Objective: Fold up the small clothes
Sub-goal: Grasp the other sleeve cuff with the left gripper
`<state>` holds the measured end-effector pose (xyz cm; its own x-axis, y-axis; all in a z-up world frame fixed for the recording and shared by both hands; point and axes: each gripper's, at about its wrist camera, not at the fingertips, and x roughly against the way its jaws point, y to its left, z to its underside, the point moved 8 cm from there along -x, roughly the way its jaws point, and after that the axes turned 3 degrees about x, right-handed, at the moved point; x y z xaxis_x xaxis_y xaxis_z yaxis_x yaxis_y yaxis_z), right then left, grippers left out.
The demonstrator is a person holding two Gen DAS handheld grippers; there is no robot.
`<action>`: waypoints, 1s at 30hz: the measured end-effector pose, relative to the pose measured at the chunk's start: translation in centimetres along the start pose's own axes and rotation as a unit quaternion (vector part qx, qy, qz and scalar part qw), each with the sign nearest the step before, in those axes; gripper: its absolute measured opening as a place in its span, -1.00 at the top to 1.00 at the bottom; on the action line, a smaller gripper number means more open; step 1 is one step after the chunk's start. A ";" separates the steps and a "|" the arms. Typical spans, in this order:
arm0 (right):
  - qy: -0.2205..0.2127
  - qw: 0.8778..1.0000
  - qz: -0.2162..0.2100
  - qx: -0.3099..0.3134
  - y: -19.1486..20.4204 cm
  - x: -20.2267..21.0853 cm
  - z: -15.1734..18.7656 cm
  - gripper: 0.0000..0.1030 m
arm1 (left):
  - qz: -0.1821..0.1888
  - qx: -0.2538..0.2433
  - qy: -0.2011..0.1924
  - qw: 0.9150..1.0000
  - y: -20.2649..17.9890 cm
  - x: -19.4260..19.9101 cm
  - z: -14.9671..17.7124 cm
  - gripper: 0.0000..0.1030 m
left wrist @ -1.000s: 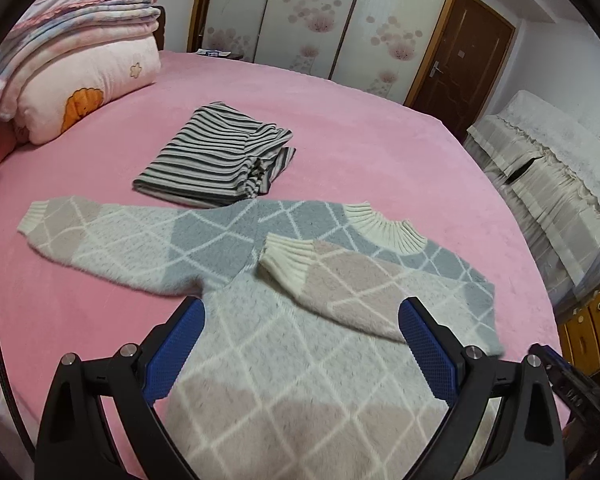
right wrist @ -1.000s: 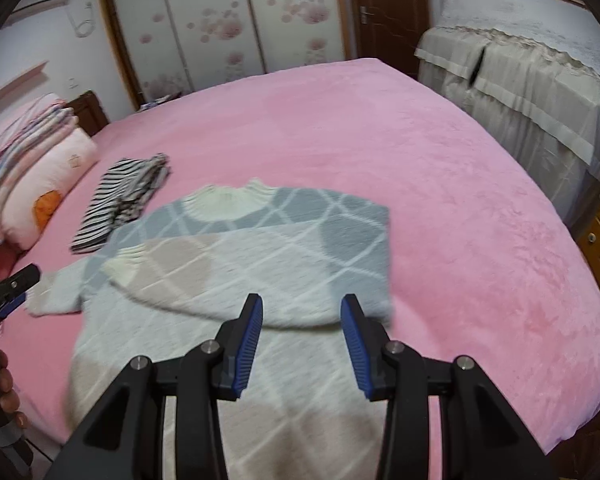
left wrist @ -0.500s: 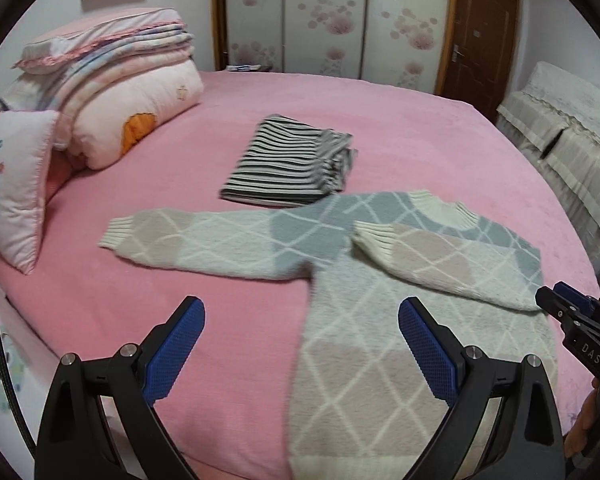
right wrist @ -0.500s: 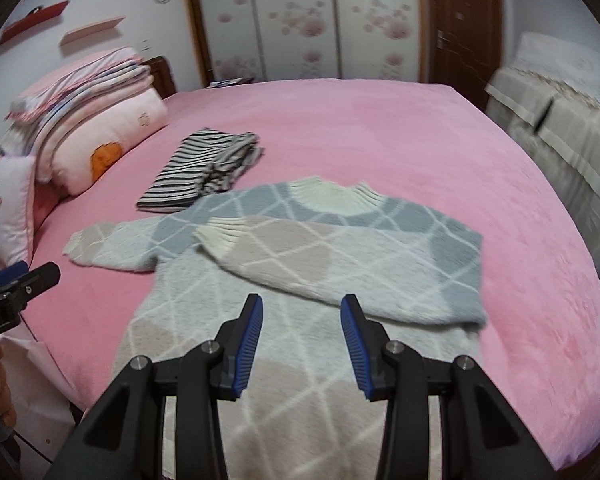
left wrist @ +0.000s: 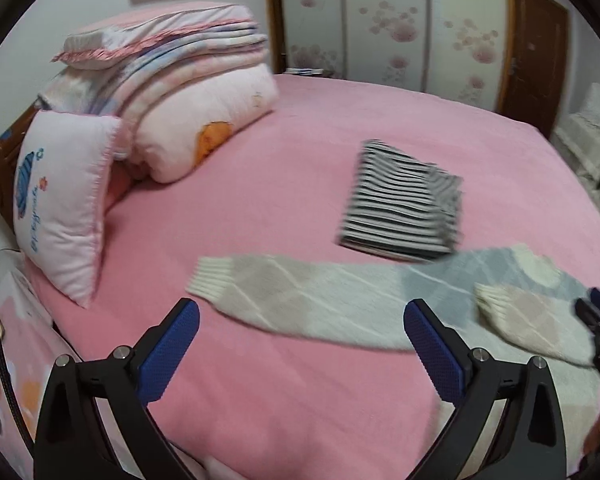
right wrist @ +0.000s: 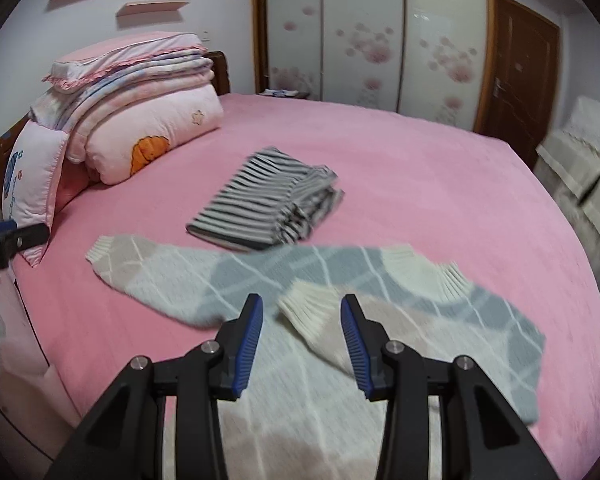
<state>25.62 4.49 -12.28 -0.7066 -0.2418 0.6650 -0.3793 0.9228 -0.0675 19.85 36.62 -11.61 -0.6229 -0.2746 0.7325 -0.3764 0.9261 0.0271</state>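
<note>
A: Sweater (right wrist: 320, 364) flat on the pink bed (right wrist: 440, 184), chest up, neck toward the wardrobe. One sleeve (right wrist: 340, 332) already crossed over the chest, cuff just ahead of the right gripper (right wrist: 302, 338). Other sleeve (left wrist: 300, 300) stretched straight out toward the pillow (left wrist: 60, 208), not yet folded.

B: So next step probably that outstretched sleeve. Left gripper (left wrist: 302, 346)?

A: Spread wide, holding nothing, hovering above bare bed just short of the sleeve. Right gripper partly open, narrower than the left, also empty, above the sweater's chest.

B: Best to pinch at the ribbed cuff (left wrist: 210, 276), not mid-sleeve. Thick fuzzy knit, likely to sag and drag if taken in the middle.

A: Then lift a little and carry across the chest to lie over the first sleeve, cuff ending near the opposite shoulder. Low and slow, to avoid dragging the body askew.

B: Right gripper useful for pinning the shoulder or the folded sleeve meanwhile.

A: Worth watching the striped garment (left wrist: 404, 212), already folded, close against the sweater's upper edge; touching or just apart hard to say through the motion blur. Better not to sweep it along
</note>
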 end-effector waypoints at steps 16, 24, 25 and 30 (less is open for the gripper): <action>0.062 0.998 -0.019 0.003 5.4 -12.5 0.3 0.22 | 0.021 0.246 0.180 0.952 13.0 -21.8 4.1 -0.79; 0.081 0.996 -0.041 0.020 8.2 -14.7 1.7 0.22 | -0.013 0.282 0.214 0.935 13.4 -27.7 6.2 -0.39; 0.084 0.995 -0.042 0.021 8.2 -14.8 1.9 0.22 | -0.017 0.275 0.209 0.938 13.4 -28.0 5.9 -0.25; 0.087 0.995 -0.041 0.013 7.2 -14.9 2.5 0.22 | -0.038 0.196 0.177 0.964 11.0 -27.3 4.3 0.87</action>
<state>31.92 14.03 -24.52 -0.5594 -0.2585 0.7876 -0.4489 0.8932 -0.0257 29.74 53.18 -34.23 -0.3358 -0.1677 0.9269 -0.6853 0.7186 -0.1183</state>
